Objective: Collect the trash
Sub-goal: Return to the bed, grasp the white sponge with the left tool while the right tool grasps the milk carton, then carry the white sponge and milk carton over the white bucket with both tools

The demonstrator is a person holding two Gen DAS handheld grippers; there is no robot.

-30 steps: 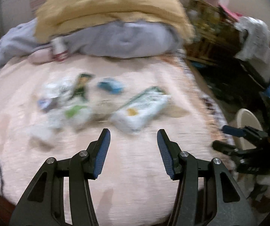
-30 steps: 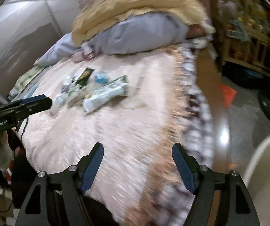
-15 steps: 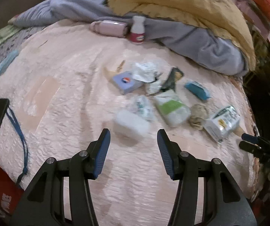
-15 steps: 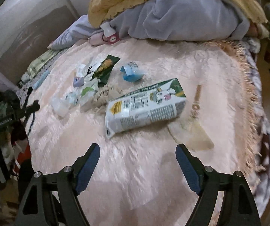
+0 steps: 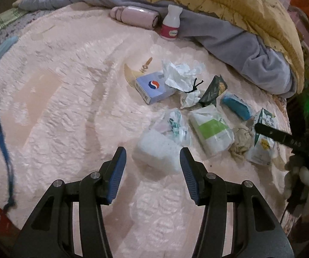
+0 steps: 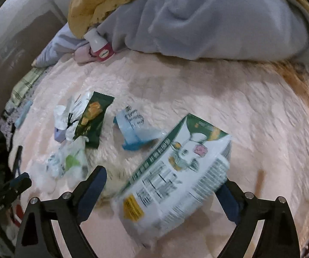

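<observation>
A: How are the tongs set?

B: The left gripper (image 5: 152,163) is spread wide, and nothing is pinched; a white foam block (image 5: 157,152) is framed between its blue fingertips (image 5: 118,172). The right gripper (image 6: 165,185) is also spread, with a green-and-white carton (image 6: 176,172) seen lying between its fingers; whether the pads are touched by it cannot be told.

A: And the trash, taken from the foam block outward?

B: Everything is laid on the pink bedspread (image 5: 68,107). Just behind the block a clear plastic wrapper (image 5: 172,124) is seen, touching it. Beside the block, toward the carton, a green-labelled tissue pack (image 5: 211,131) is placed, then a crumpled brownish wad (image 5: 241,139). Farther behind the block a pale blue box (image 5: 154,88) is partly covered by crumpled white paper (image 5: 181,75). A dark green snack wrapper (image 5: 213,89) and a blue packet (image 5: 237,105) are found behind the tissue pack.

A: Anything beyond?

B: Well behind the block, a white bottle (image 5: 171,24) is stood upright against the grey blanket (image 5: 229,36).
</observation>
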